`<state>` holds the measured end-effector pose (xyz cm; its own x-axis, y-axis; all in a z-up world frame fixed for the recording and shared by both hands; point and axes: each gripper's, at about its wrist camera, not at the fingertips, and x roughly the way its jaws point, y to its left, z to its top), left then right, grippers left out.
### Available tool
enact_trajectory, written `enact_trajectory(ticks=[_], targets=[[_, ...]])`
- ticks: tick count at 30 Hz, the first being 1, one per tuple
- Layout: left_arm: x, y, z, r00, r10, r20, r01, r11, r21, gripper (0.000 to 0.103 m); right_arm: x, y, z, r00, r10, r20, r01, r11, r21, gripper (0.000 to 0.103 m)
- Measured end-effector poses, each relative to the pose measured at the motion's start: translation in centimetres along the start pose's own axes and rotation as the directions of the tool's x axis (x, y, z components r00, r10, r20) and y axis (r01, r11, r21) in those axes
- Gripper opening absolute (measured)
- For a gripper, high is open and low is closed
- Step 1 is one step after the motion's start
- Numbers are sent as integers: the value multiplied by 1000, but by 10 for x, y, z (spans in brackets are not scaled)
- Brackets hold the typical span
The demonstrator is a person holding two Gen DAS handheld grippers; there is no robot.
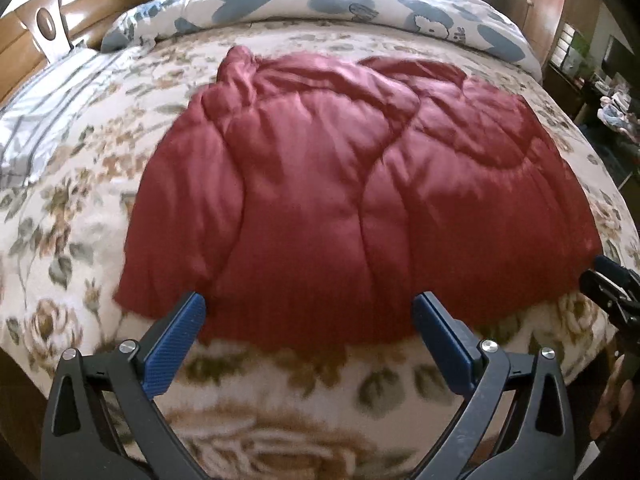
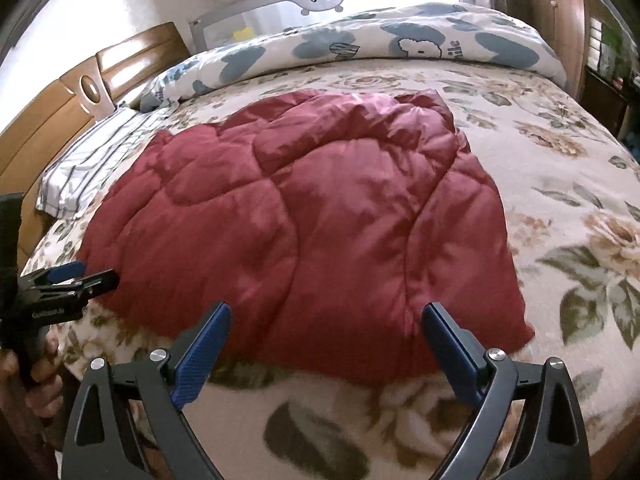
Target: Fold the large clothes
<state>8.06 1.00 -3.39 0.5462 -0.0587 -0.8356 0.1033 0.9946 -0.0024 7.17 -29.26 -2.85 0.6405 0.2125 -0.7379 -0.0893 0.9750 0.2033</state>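
Nearest, the left gripper [image 1: 309,312] hangs with its blue-padded fingers [image 1: 176,344] spread wide and empty over the near hem of the dark red quilted puffer jacket [image 1: 352,200]. The right gripper [image 2: 326,322] is likewise spread wide, holding nothing, at the same hem. The jacket lies spread flat on the cream floral fleece blanket [image 1: 320,400] covering the bed. Beyond it lie a striped grey-white pillow [image 2: 92,156] and a rolled white duvet with blue cartoon prints [image 2: 400,40], then the wooden headboard [image 2: 80,88].
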Motion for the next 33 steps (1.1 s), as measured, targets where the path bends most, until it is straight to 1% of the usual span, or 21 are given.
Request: enact_trajectory(ticks=[2,4,9,12,13,15,16,17,19,21,27,33], targets=[[-1,-1,-13,1000,-2,-24,2,1000,4,103,-1,5,-11,999,14,-30,-15,1000,-13,97],[-1,-6,-25,999,13,-45,-12,1000,26,103,-2,9,-20,999,20,-50,-22,999,-26,97],[-15,-14,-34,997,38,-60,-34,997,63,103,-9,16,-24,996,24,-90,-27,999,-40,96],[-38,-14,-27,999,13,-48,-11,998,54,103,-23,20,-15,993,53,-103,-57,998,-34,97],[-49,-15,-22,1000,10,-29,-9,999,48,103,-32,21,-10,993,65,-93,-68,997,-30,97],[-57,-18,-17,1000,19,-15,-19,999,43,103,-46,24,-3,995,79,-60,-81,996,-25,98],[-59,-19,-13,1000,22,-13,-21,999,41,103,-50,25,0,996,75,-49,-76,997,-23,101],[-58,-20,-11,1000,24,-11,-24,999,36,103,-52,26,3,997,65,-40,-65,998,-20,102],[-51,-21,-7,999,46,-24,-45,999,28,103,-49,28,8,998,56,-33,-57,998,-20,102],[-41,-24,-3,998,40,-48,-39,999,19,103,-39,28,12,998,38,-50,-38,999,-15,102],[-27,-24,3,995,77,-65,-76,997,21,103,-15,22,16,997,21,-76,-20,1000,13,102],[-26,-23,17,996,76,-45,-76,997,5,103,-9,20,27,997,17,-69,-16,1000,19,102]])
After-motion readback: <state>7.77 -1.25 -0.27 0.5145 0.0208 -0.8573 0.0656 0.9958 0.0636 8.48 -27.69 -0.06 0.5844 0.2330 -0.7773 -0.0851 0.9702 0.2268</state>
